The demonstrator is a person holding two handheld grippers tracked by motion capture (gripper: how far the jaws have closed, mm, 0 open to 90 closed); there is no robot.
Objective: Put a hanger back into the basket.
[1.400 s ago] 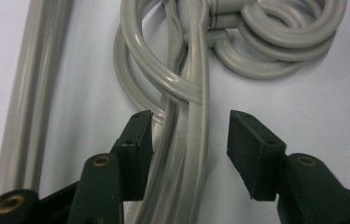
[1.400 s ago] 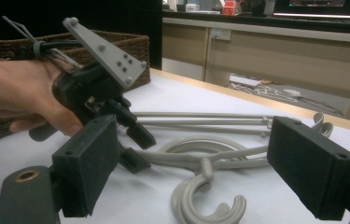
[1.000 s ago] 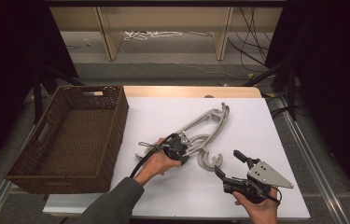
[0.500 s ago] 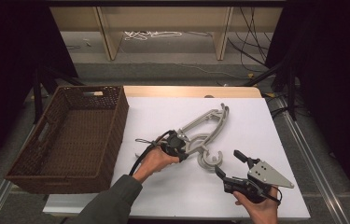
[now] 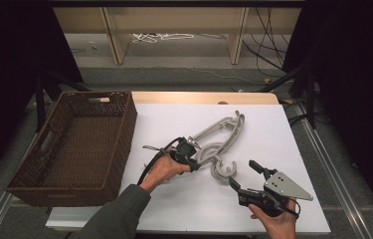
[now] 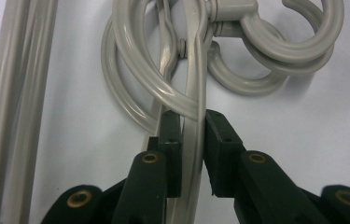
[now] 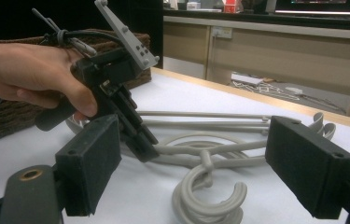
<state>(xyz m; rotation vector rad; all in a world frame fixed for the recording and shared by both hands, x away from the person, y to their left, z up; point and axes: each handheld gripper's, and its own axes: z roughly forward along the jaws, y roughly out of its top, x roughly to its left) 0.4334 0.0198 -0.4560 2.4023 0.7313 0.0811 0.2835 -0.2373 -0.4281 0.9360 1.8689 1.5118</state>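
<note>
The left gripper, jaws just closing, clamps a grey hanger; next, lifting toward the basket, while the right gripper waits, jaws apart.

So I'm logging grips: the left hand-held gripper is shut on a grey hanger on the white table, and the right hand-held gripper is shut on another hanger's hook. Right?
Not quite. The right hand-held gripper holds nothing: the right gripper view shows its jaws wide apart, short of the hook. The left hand-held gripper is indeed shut on a grey hanger on the white table, as the left gripper view shows.
</note>
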